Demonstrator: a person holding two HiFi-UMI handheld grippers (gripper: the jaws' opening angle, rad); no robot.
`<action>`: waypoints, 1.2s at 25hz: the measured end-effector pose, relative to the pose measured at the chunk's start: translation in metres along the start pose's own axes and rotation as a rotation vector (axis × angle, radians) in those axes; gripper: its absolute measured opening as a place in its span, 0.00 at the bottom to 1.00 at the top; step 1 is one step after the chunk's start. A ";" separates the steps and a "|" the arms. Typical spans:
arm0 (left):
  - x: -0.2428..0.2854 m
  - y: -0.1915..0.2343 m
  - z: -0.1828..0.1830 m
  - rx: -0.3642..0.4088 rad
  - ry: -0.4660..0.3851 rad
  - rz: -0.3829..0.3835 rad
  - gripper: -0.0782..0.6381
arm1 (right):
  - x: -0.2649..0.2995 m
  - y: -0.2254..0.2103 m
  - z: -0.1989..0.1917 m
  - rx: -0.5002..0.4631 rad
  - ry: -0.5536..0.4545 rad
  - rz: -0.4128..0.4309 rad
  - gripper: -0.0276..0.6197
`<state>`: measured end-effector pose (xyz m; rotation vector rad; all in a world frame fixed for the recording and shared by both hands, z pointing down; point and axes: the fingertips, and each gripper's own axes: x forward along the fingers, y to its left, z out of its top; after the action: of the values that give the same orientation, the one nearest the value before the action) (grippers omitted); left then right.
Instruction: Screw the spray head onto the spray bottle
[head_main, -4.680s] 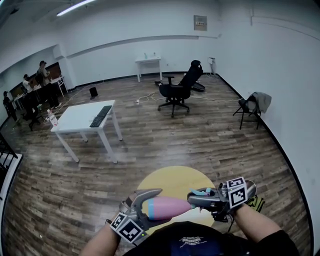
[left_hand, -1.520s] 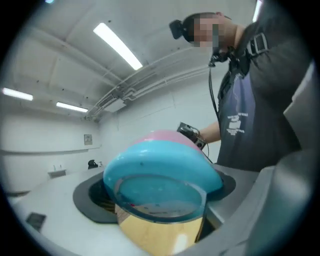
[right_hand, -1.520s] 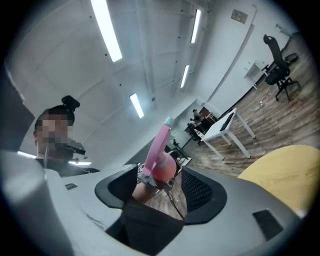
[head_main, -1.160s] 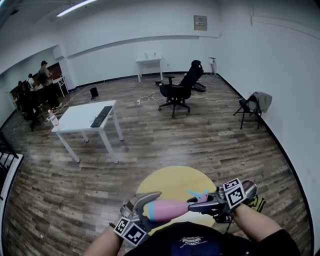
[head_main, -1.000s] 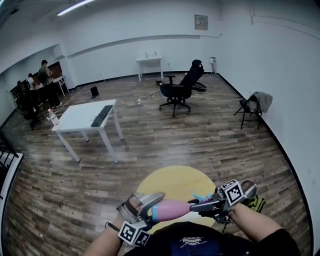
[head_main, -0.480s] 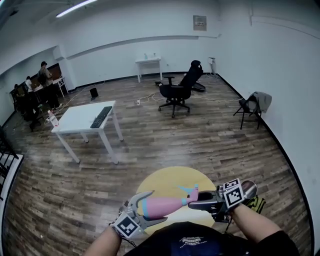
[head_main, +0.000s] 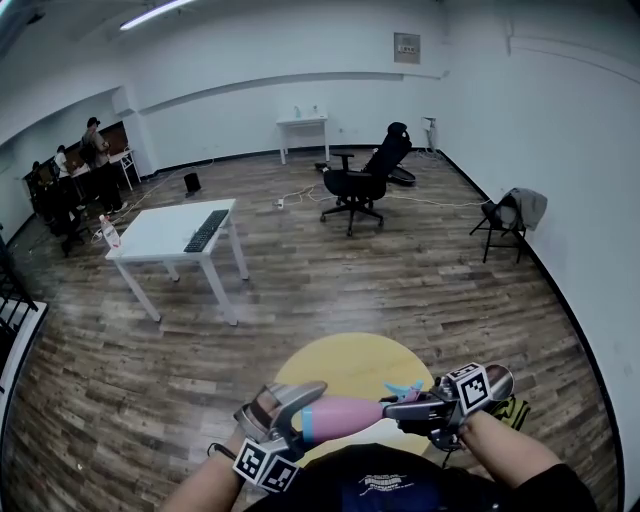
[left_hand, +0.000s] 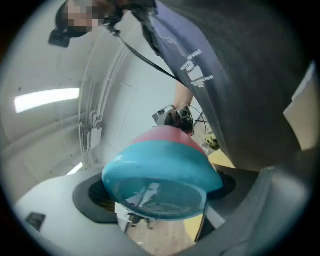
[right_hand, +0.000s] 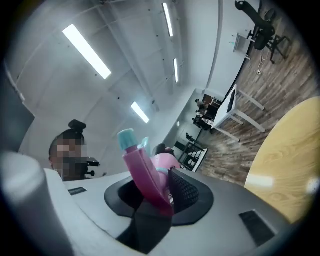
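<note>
Left tongs (head_main: 297, 420): clamped on the bottle (head_main: 345, 417) base.
Right tongs (head_main: 405, 408): just closed in, gripping the head (right_hand: 141, 167).

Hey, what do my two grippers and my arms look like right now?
The left gripper and right gripper are grey, with curved metallic jaws and black pads. Each carries a white cube with black square markers: left cube, right cube. The right gripper's jaws have just been closing, the spray head between them. You wear a dark top with white print; forearms bare.
</note>
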<state>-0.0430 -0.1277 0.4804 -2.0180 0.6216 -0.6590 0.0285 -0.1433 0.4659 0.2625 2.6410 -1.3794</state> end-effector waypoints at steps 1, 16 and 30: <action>-0.001 0.000 -0.007 -0.144 -0.023 -0.044 0.82 | 0.004 0.002 0.003 -0.031 -0.008 -0.011 0.27; 0.006 -0.024 0.002 -0.678 -0.188 -0.296 0.81 | 0.009 -0.002 -0.012 -0.159 0.115 -0.148 0.28; 0.003 -0.009 -0.001 0.075 0.012 0.065 0.82 | -0.003 -0.013 0.004 0.372 -0.149 0.015 0.28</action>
<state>-0.0402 -0.1256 0.4892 -1.9175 0.6572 -0.6472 0.0283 -0.1538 0.4750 0.2102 2.2469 -1.8036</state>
